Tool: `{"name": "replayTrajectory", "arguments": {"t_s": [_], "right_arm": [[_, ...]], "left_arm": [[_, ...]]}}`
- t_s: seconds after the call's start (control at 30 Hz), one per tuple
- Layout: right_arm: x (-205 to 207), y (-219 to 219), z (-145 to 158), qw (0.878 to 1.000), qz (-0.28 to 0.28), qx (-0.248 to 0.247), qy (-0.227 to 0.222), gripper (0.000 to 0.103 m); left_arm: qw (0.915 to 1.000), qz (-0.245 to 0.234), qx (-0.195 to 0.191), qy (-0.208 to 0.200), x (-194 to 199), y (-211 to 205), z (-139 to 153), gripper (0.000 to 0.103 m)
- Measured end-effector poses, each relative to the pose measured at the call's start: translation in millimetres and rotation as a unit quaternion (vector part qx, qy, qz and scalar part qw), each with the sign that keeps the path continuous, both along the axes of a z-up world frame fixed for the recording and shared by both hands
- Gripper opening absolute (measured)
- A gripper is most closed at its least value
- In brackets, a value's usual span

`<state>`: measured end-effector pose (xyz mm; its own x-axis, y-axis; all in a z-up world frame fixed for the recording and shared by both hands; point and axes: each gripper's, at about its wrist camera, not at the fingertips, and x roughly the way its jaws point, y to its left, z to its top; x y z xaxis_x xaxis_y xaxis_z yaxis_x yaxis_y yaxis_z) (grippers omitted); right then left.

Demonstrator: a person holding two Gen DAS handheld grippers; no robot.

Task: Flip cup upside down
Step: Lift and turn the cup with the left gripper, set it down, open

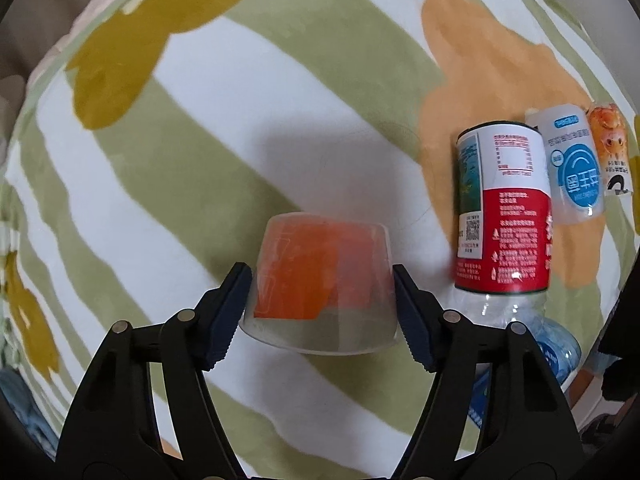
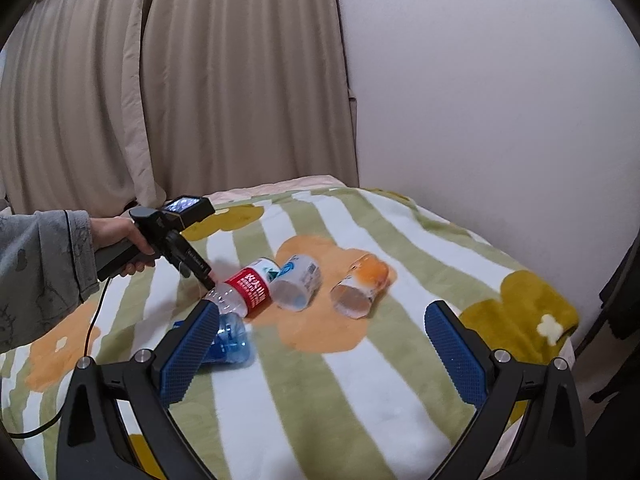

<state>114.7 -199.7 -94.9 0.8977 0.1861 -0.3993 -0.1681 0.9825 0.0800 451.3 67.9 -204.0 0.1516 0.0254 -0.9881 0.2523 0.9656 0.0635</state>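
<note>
In the left wrist view my left gripper (image 1: 320, 312) is shut on a clear plastic cup (image 1: 322, 280) with an orange-red label. The cup is upside down, wide rim toward the camera, closed base away, held just above the striped blanket (image 1: 200, 152). The blue pads press both sides of the cup. In the right wrist view the left gripper (image 2: 208, 280) is small at left centre, held by a hand; the cup is barely visible there. My right gripper (image 2: 320, 344) is open and empty, hovering above the blanket's near part.
Lying on the blanket: a red-labelled clear bottle (image 2: 248, 290), a blue-labelled clear cup (image 2: 298, 280), an orange-labelled clear cup (image 2: 360, 284), and a blue bottle piece (image 2: 228, 340). Curtains (image 2: 180, 80) and a white wall (image 2: 480, 100) stand behind the bed.
</note>
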Motion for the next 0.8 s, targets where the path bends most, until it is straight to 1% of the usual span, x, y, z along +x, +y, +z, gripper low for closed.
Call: {"name": "replayTrajectory", "arguments": {"t_s": [0.13,0.27,0.33,0.43,0.5,0.6,0.67,0.73,0.8], "right_arm": [[-3,1,2,1.000,0.001,0.000,-0.006,0.103],[-10,1,8,1.000,0.004,0.011,-0.016,0.103],[-16,2,12,1.000,0.009,0.015,-0.022,0.103],[-24,5,18,0.999,0.018,0.022,-0.030,0.103],[-28,6,20,0.999,0.024,0.031,-0.031,0.103],[-36,7,22,0.998,0.032,0.043,-0.031,0.103],[-42,7,24,0.998,0.035,0.043,-0.033,0.103],[-47,6,25,0.998,0.037,0.042,-0.034,0.103],[-52,3,26,0.998,0.038,0.040,-0.034,0.103]], "left_arm": [[0.9998,-0.004,0.001,-0.019,-21,8,27,0.067],[0.9991,-0.019,0.004,-0.038,-65,8,62,0.067],[0.9990,-0.030,0.009,-0.032,-87,0,82,0.067],[0.9988,-0.045,0.007,-0.016,-142,-15,93,0.067],[0.9986,-0.052,-0.009,-0.005,-173,-33,89,0.067],[0.9974,-0.041,-0.059,0.002,-213,-56,78,0.067],[0.9957,-0.019,-0.090,0.007,-228,-70,62,0.067],[0.9931,0.003,-0.117,0.010,-231,-80,44,0.067],[0.9890,0.031,-0.143,0.024,-231,-89,25,0.067]]}}
